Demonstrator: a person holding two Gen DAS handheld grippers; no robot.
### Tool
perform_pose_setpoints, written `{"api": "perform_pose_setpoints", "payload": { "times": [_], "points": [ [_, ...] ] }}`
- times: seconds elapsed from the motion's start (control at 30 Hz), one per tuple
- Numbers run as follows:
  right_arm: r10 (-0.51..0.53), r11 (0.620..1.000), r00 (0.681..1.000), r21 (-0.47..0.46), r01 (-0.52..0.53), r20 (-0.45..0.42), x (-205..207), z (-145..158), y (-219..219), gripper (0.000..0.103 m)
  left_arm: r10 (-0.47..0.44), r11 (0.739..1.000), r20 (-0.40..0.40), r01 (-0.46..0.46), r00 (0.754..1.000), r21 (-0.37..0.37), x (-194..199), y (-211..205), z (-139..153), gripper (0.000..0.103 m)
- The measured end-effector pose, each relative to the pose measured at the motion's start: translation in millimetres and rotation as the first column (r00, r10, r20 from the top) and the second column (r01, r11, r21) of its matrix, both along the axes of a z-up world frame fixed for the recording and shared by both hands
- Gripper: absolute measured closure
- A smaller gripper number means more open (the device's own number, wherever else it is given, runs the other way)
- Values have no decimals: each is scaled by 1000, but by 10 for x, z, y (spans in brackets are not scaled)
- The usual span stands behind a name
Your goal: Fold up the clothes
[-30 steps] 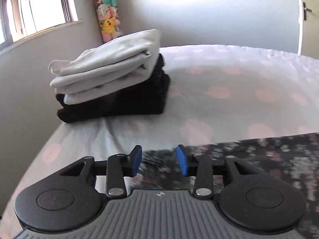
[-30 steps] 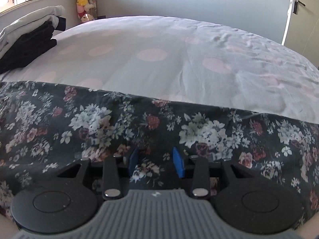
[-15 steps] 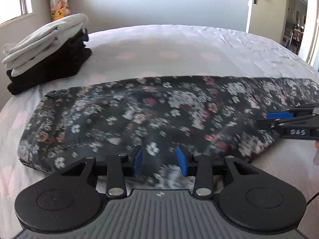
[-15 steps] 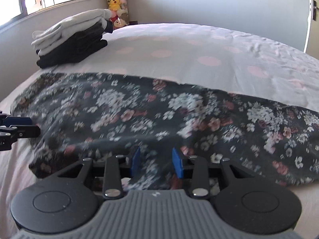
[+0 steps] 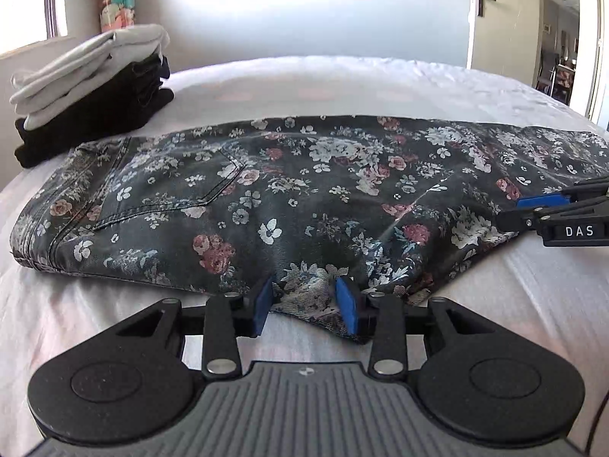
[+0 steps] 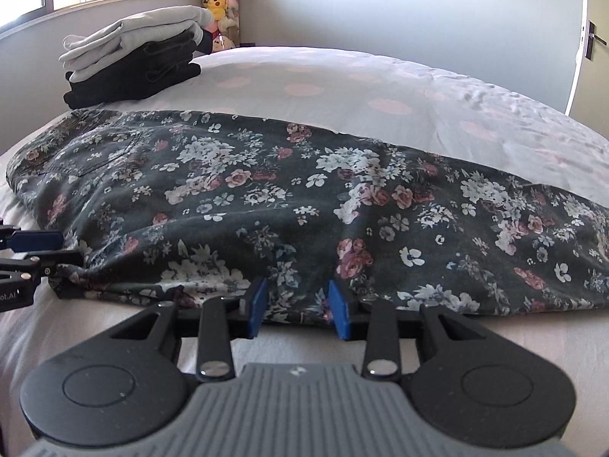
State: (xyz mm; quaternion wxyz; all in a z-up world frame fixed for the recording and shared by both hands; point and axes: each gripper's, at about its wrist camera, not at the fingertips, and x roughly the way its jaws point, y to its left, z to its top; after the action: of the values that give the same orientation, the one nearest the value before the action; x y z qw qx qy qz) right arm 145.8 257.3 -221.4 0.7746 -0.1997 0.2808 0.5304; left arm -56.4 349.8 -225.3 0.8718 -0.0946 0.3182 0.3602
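Dark floral trousers (image 5: 304,190) lie flat across the bed, waistband to the left and legs running right. My left gripper (image 5: 304,304) is open at the near edge, and the pointed crotch corner lies loosely between its blue pads (image 5: 262,304). In the right wrist view the trousers (image 6: 266,198) fill the middle. My right gripper (image 6: 297,304) is open too, its fingers straddling the near hem further along the leg. Each gripper shows side-on in the other's view: the right gripper (image 5: 521,213) at the far right, the left gripper (image 6: 57,249) at the far left.
A folded stack of grey and black clothes (image 5: 87,87) (image 6: 133,61) sits at the bed's back left corner. The bed (image 5: 342,80) has a white cover with pink dots. A column of plush toys (image 6: 219,0) stands by the wall. A door (image 5: 495,11) is at the right.
Both grippers have drawn back from over the trousers to their near edge. The views went from close-up fabric to the whole garment lying flat. The finger gaps look unchanged.
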Motion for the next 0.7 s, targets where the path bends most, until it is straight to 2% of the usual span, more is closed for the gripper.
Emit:
{"api": "perform_pose_setpoints", "payload": {
  "times": [0.13,0.23,0.33,0.4,0.43,0.7],
  "points": [
    [-29,1000,999,1,29,43,-87,81,-86,64,9,997,5,-10,1000,81,6,-89,-65,54],
    [-9,999,998,38,7,54,-119,150,-73,63,37,992,7,-37,999,119,0,-120,-85,43],
    [29,999,998,22,-30,56,-112,129,74,62,64,986,10,-65,998,156,-6,-150,-105,27],
    [49,999,997,-8,-49,61,-108,82,157,60,92,982,11,-93,996,167,-19,-149,-105,8],
    [51,999,996,-13,-51,70,-111,44,147,60,99,980,9,-99,995,171,-23,-150,-101,6],
    [50,999,997,-21,-49,59,-131,-22,-195,59,145,975,13,-146,989,165,-58,-102,-100,0]
  ]
}}
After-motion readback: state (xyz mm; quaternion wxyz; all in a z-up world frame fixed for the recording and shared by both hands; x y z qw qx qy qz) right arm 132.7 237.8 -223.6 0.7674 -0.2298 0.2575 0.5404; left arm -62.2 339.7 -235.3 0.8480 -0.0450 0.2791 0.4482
